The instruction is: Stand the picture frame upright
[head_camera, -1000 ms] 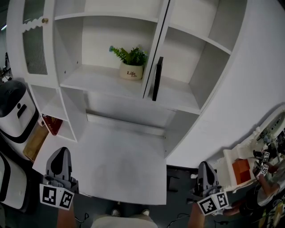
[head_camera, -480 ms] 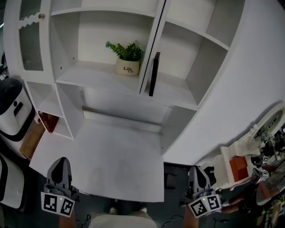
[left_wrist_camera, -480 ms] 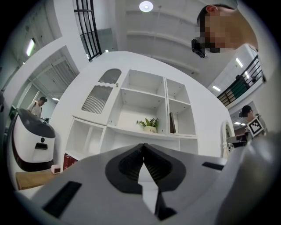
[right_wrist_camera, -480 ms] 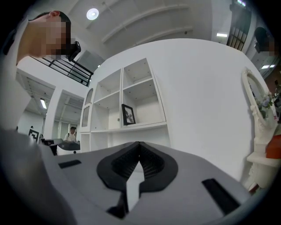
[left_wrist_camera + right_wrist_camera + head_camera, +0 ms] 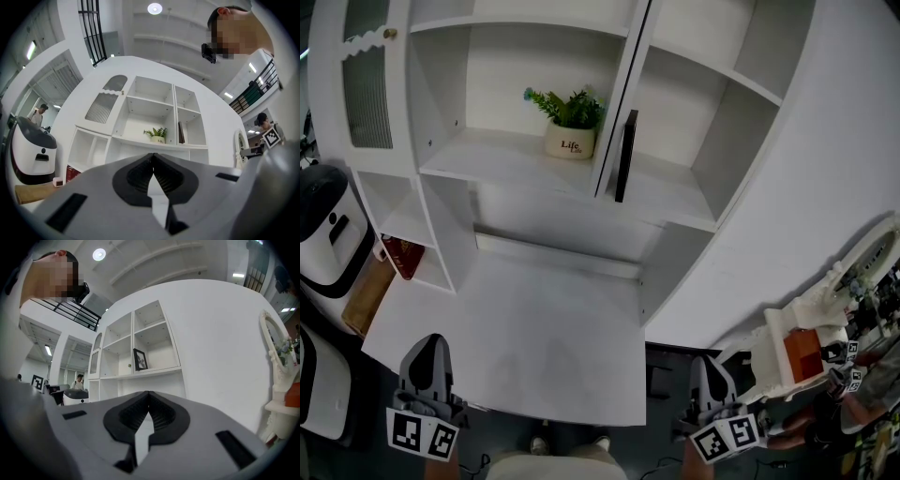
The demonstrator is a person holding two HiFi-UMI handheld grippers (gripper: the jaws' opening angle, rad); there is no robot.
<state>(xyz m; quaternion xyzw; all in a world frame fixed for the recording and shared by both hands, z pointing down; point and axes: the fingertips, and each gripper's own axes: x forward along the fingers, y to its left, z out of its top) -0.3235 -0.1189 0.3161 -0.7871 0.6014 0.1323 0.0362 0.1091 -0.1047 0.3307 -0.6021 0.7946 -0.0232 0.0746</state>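
Note:
The dark picture frame [image 5: 625, 155] stands upright on a shelf of the white cabinet [image 5: 516, 169], leaning near the cabinet's upright divider; the right gripper view shows its pictured face [image 5: 139, 359], the left gripper view its thin edge [image 5: 181, 132]. My left gripper [image 5: 427, 350] hangs low at the front left of the white desk [image 5: 525, 337], shut and empty. At the front right, beyond the desk's corner, my right gripper [image 5: 710, 373] is shut with nothing in it. Both are far from the frame.
A potted green plant [image 5: 570, 124] sits on the shelf left of the frame. A white and black machine [image 5: 328, 230] stands at the left, with a red item [image 5: 403, 258] in a low cubby. A white ornate stand [image 5: 797, 342] with an orange thing is at the right.
Both grippers have sunk lower in the head view, toward the bottom edge. The frame and plant stay where they were on the shelf.

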